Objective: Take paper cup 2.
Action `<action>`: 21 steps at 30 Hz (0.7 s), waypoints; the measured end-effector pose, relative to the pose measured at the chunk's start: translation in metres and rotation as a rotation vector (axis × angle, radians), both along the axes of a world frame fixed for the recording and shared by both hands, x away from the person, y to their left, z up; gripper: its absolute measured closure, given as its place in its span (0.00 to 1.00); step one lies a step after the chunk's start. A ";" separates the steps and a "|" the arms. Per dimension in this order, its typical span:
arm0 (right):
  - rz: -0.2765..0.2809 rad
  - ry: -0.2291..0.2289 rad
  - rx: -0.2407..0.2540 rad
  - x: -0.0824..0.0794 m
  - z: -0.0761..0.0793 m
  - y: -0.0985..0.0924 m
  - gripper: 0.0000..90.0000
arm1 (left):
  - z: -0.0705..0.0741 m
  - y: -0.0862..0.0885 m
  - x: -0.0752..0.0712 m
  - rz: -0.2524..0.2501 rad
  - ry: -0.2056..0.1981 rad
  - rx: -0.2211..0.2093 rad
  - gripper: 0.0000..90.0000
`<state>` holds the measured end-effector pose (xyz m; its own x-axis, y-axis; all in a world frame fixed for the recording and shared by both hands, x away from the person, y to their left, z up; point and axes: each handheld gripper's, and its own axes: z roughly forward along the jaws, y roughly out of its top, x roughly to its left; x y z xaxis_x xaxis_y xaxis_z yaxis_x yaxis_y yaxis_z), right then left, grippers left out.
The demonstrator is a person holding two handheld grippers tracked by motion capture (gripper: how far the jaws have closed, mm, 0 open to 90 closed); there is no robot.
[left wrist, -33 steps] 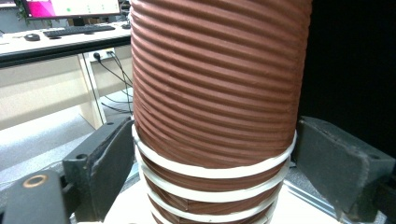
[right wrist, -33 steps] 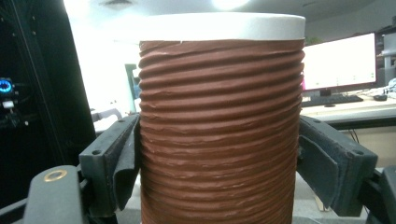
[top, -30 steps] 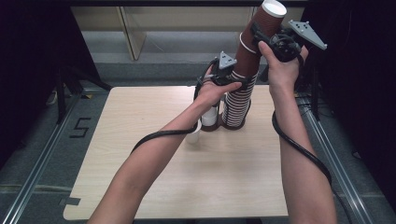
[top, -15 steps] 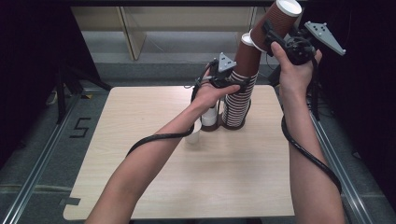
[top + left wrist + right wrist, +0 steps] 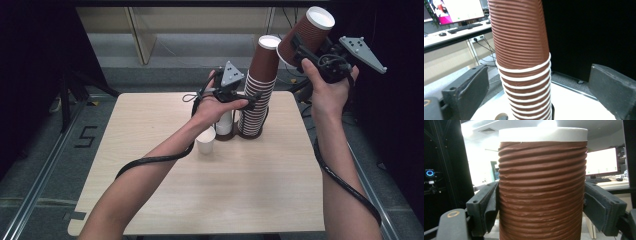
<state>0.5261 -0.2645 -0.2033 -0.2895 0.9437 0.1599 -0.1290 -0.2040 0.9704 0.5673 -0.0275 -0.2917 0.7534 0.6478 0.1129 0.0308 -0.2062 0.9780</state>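
One brown cup (image 5: 306,34) sits clamped in the right gripper (image 5: 309,49), lifted up and right of the cup stack (image 5: 256,95), long axis tilted. Left gripper view: jaws spread, straddling the stack (image 5: 524,62) without touching. Right gripper view: jaws pressed on the cup's (image 5: 541,187) ribbed sides.

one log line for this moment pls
right gripper: shut on brown cup, lifted clear | left gripper: open around cup stack | white cup: on table
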 end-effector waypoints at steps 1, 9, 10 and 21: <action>0.000 0.000 0.000 0.000 0.000 0.000 0.21 | 0.001 0.002 -0.002 -0.005 -0.008 0.005 0.02; 0.009 0.003 0.017 -0.014 -0.006 -0.001 0.21 | 0.000 0.026 -0.031 -0.020 -0.056 0.000 0.02; 0.013 0.003 0.018 -0.016 -0.006 -0.001 0.21 | -0.003 0.030 -0.036 -0.021 -0.063 0.008 0.01; 0.026 0.025 -0.023 -0.031 -0.022 0.001 0.21 | -0.021 0.063 -0.062 -0.012 -0.079 0.018 0.01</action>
